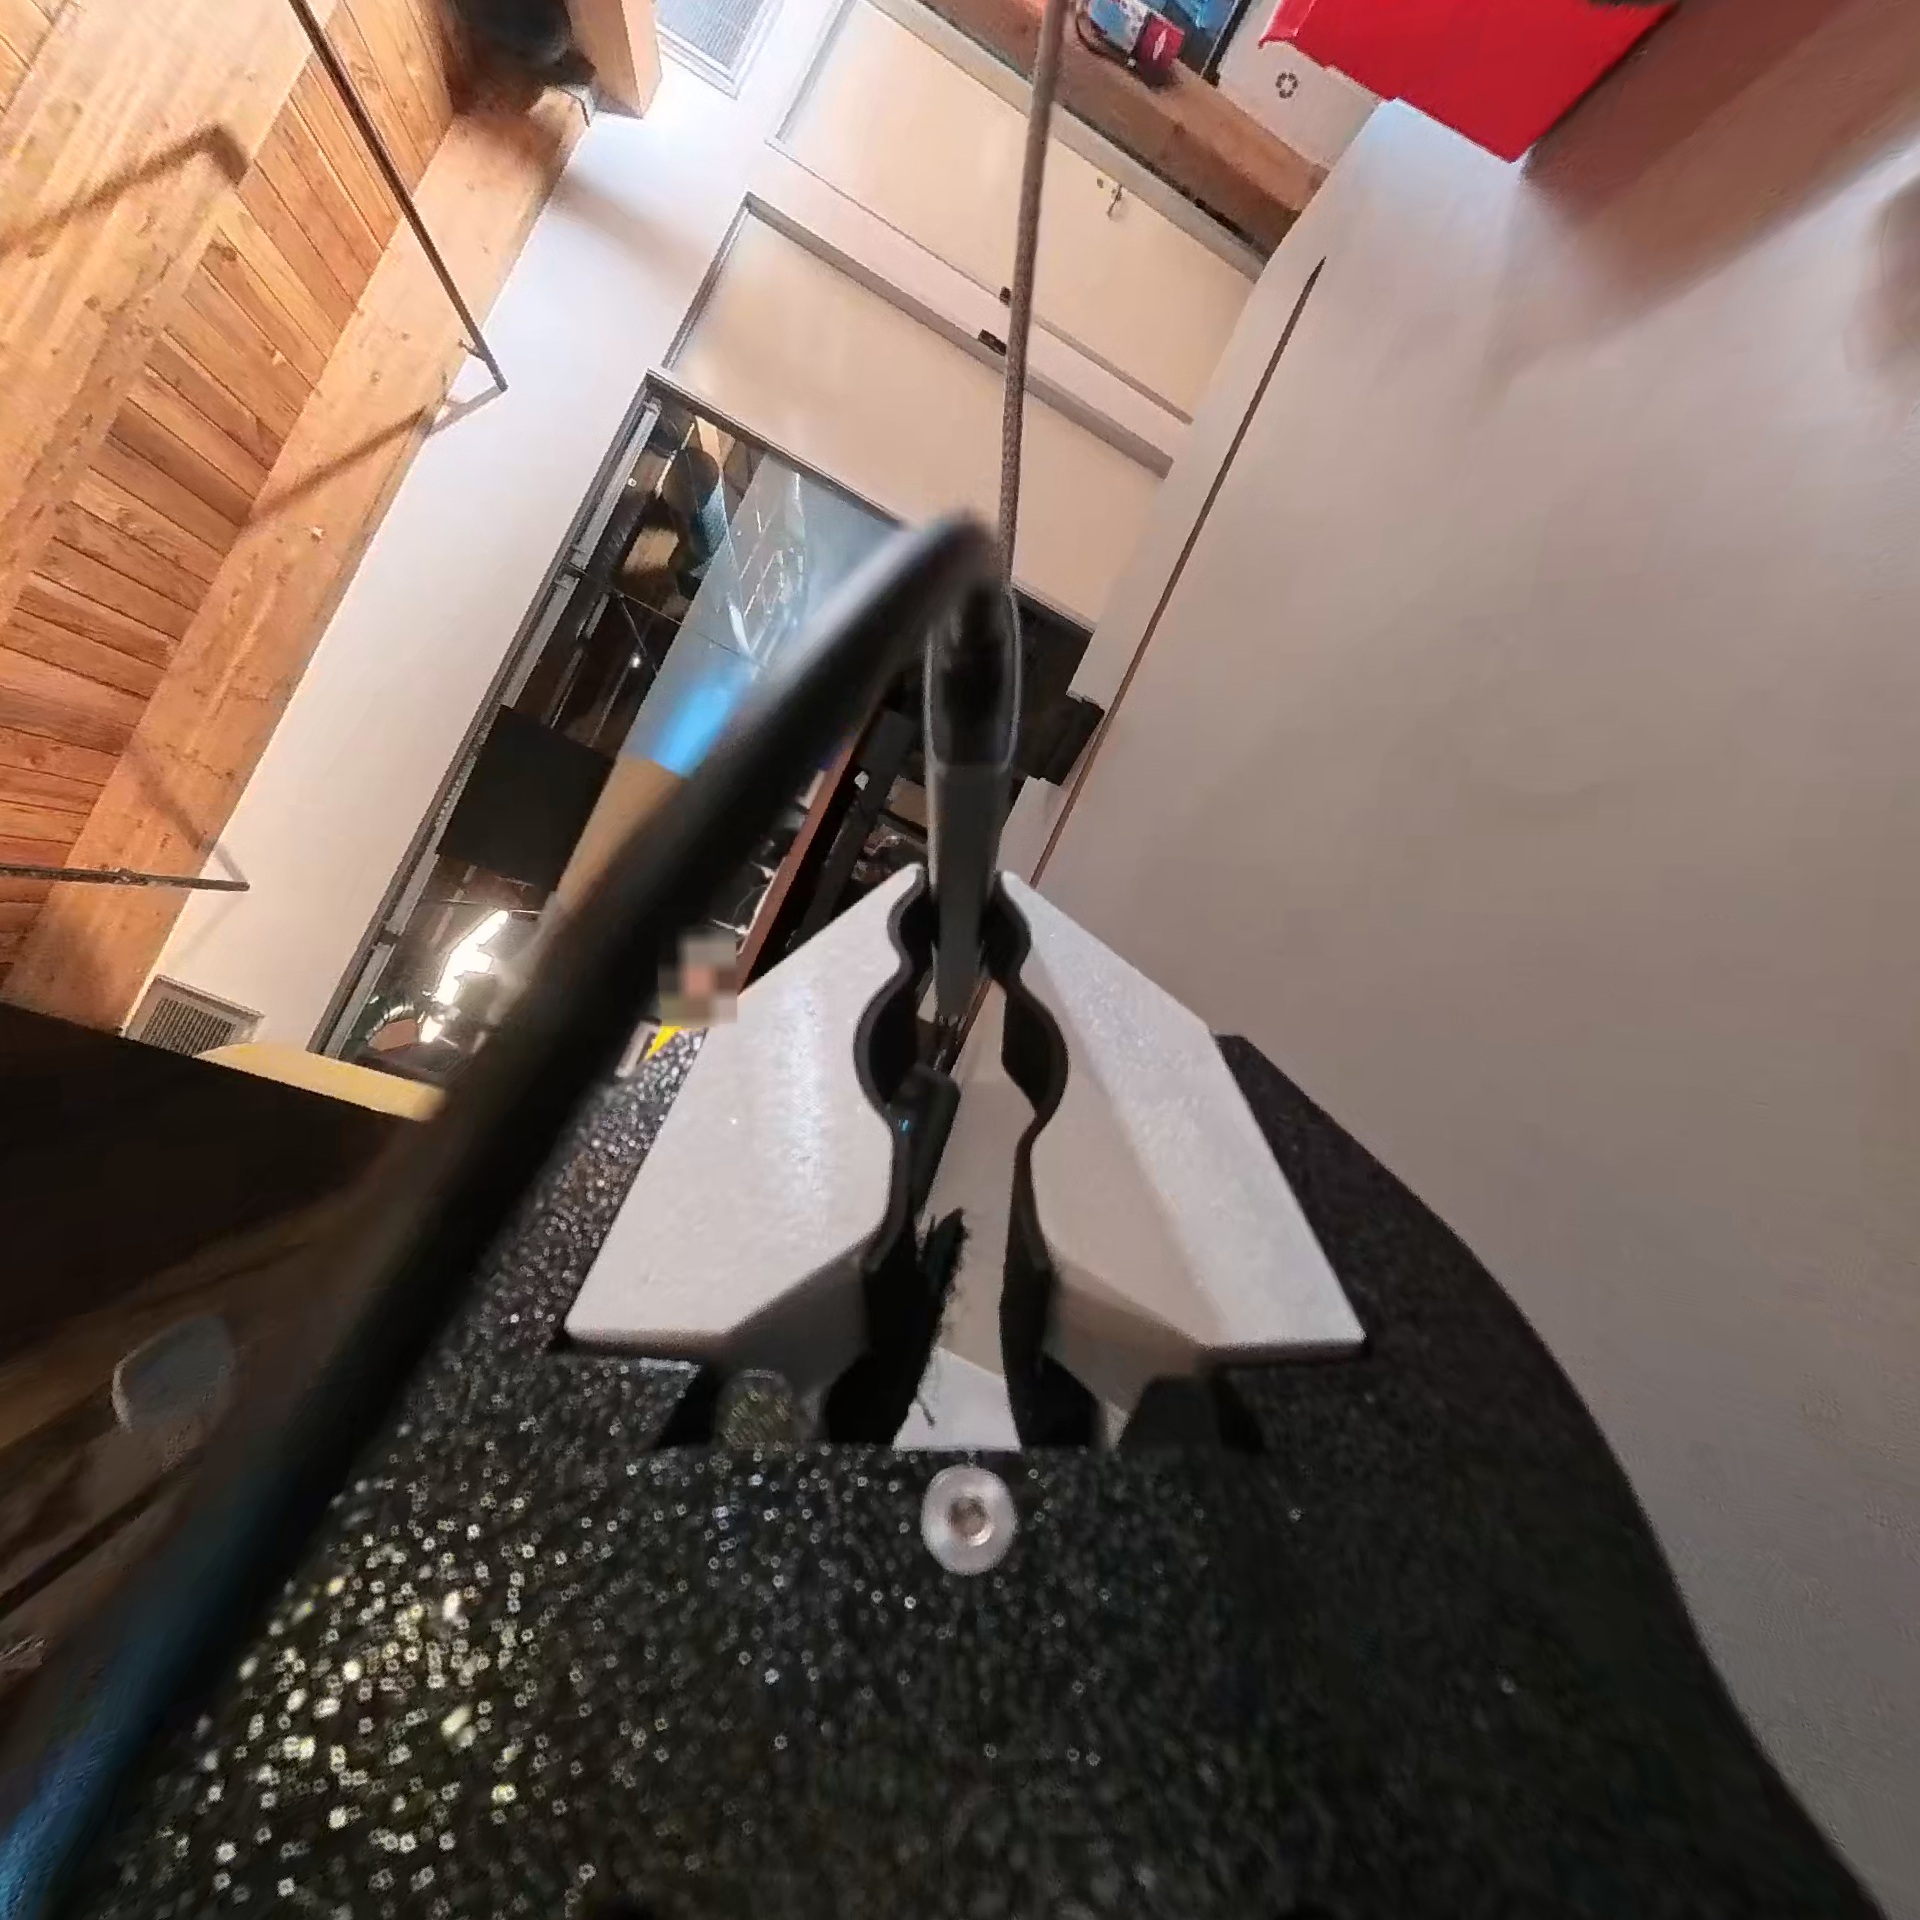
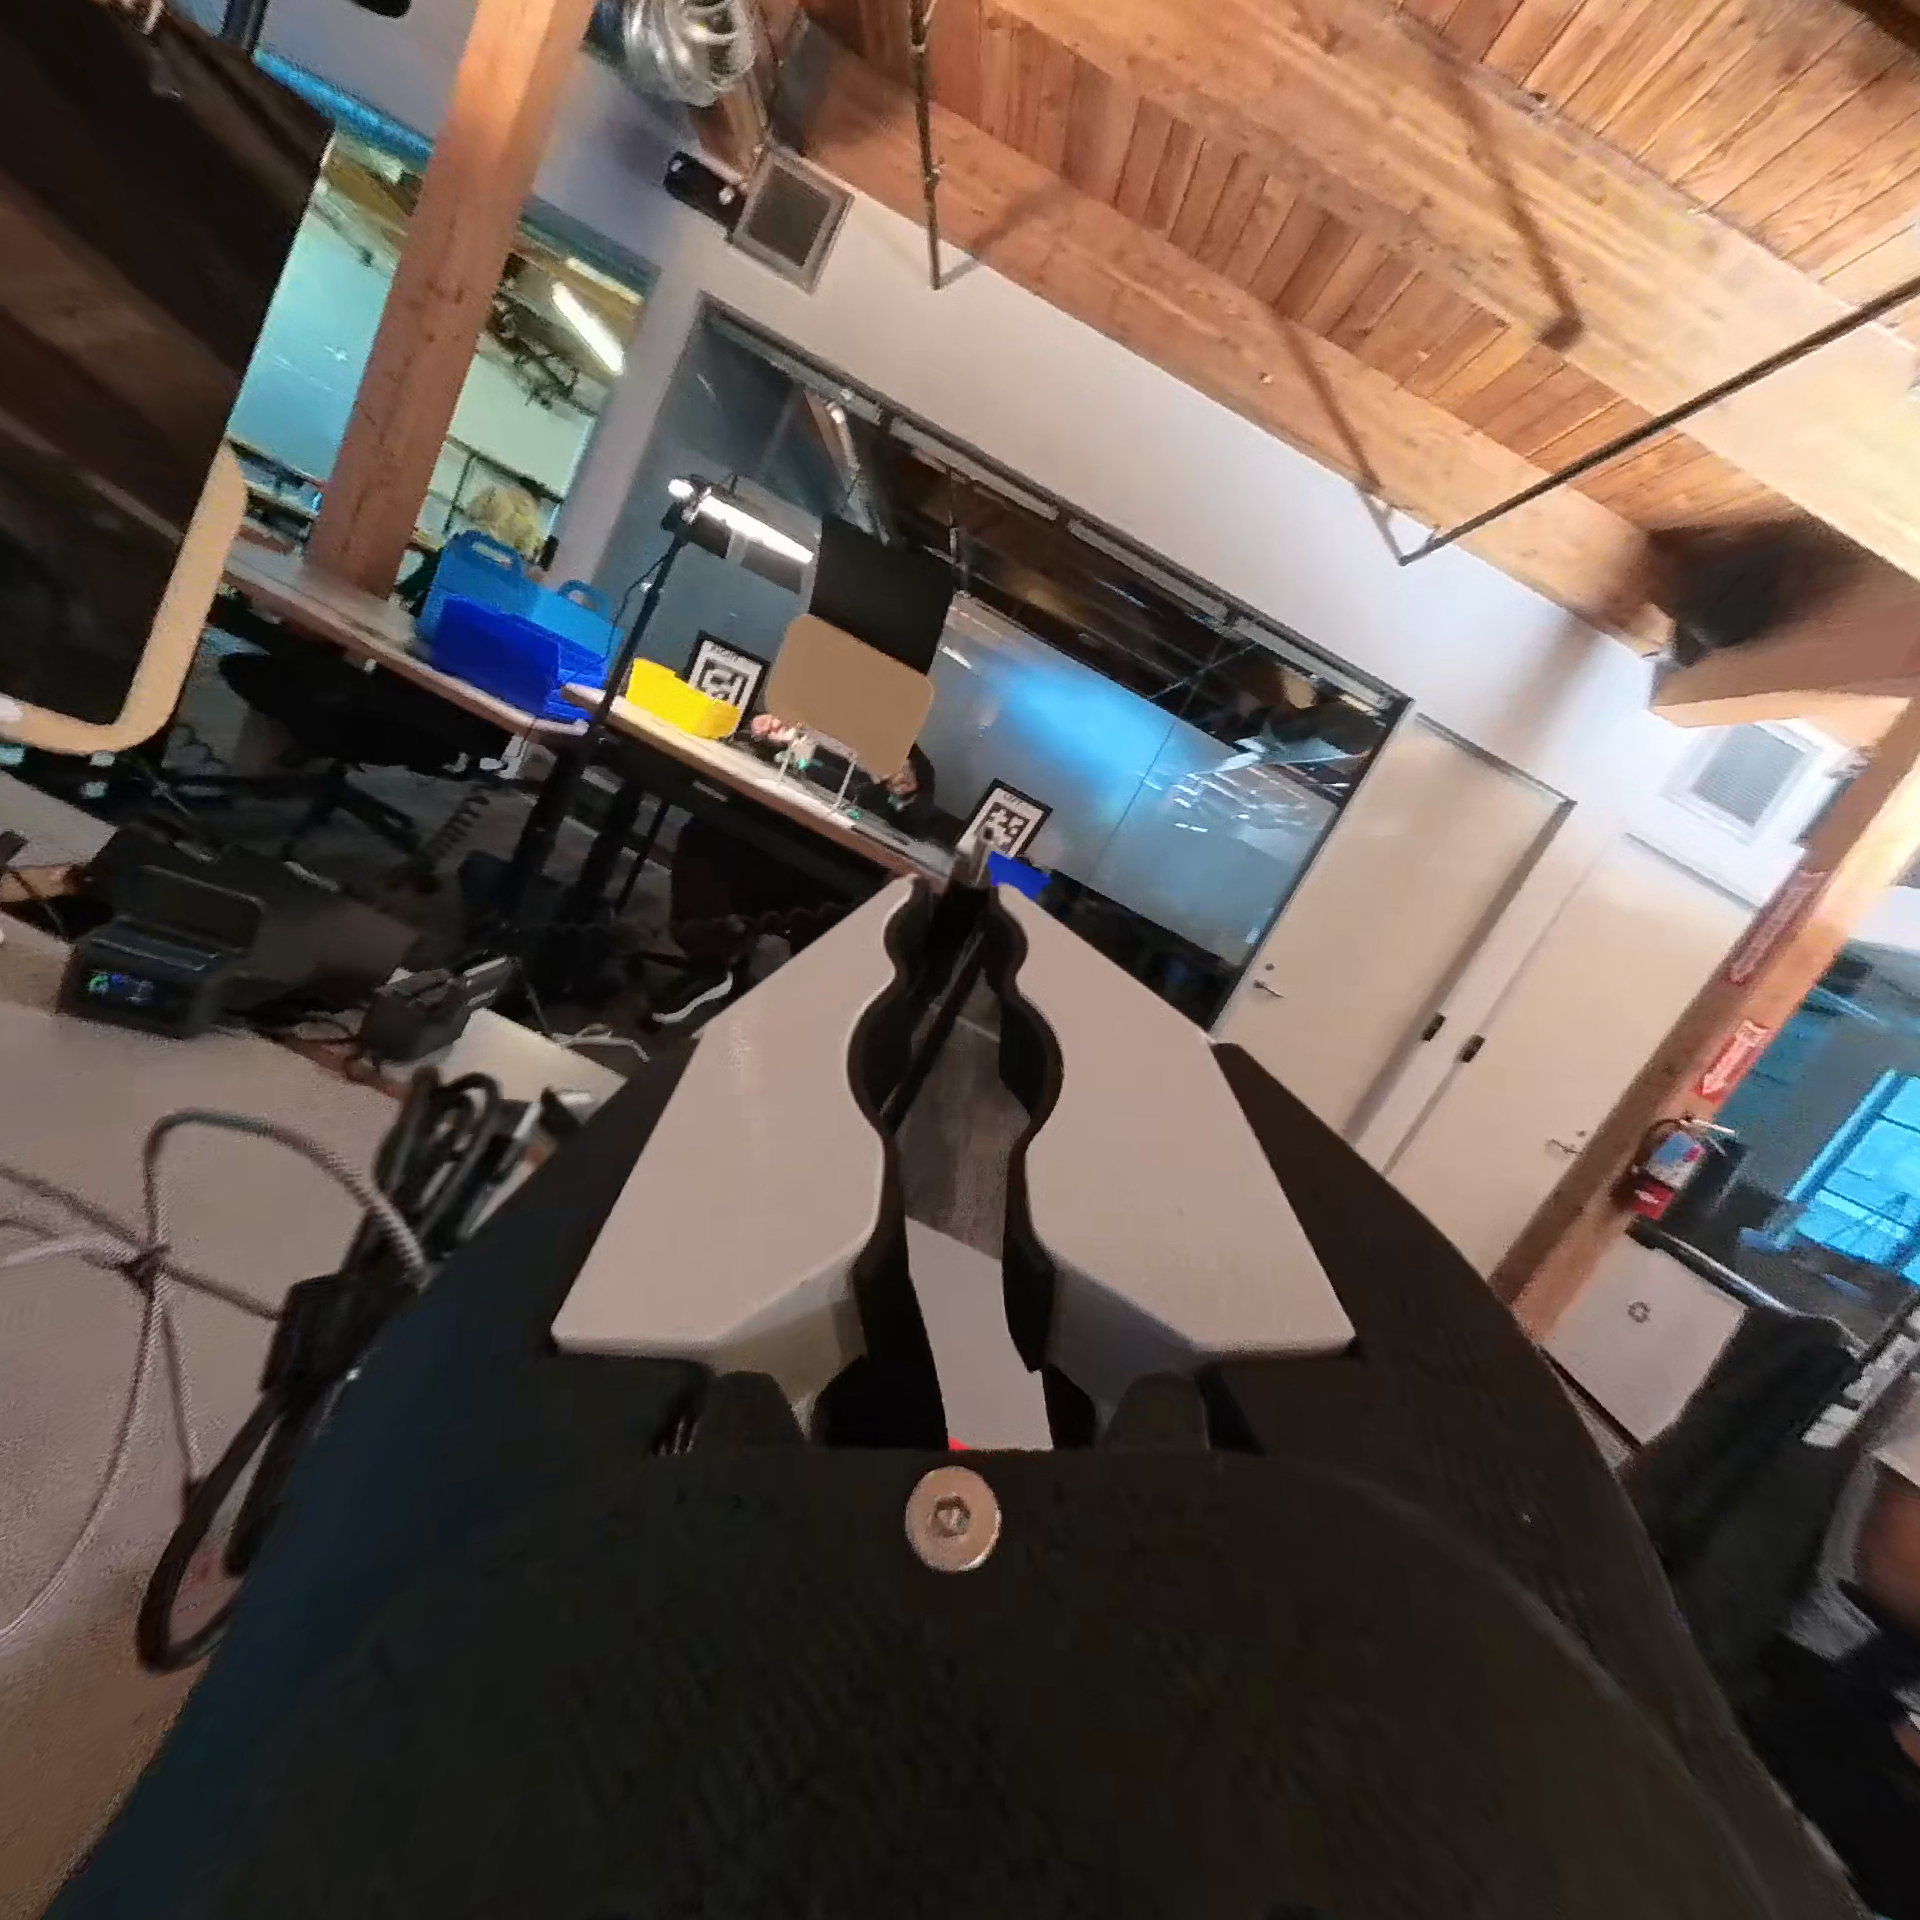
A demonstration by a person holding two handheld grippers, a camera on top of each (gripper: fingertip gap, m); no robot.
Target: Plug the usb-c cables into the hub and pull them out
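Note:
My left gripper points up toward the wall and ceiling. It is shut on a slim dark grey hub, seen edge-on, which sticks out past the fingertips. A thick black cable bends off the hub's far end and runs down to the left. A grey braided cable rises from the same end. My right gripper is shut on a black usb-c plug. The plug's silver tip pokes out beyond the fingertips, and its black cable runs back between the fingers. Neither view shows the other gripper.
A bundle of black and grey cables lies on a white surface at the lower left of the right wrist view. Farther off stand tables with blue bins and a yellow bin. A person's arm is at the right edge.

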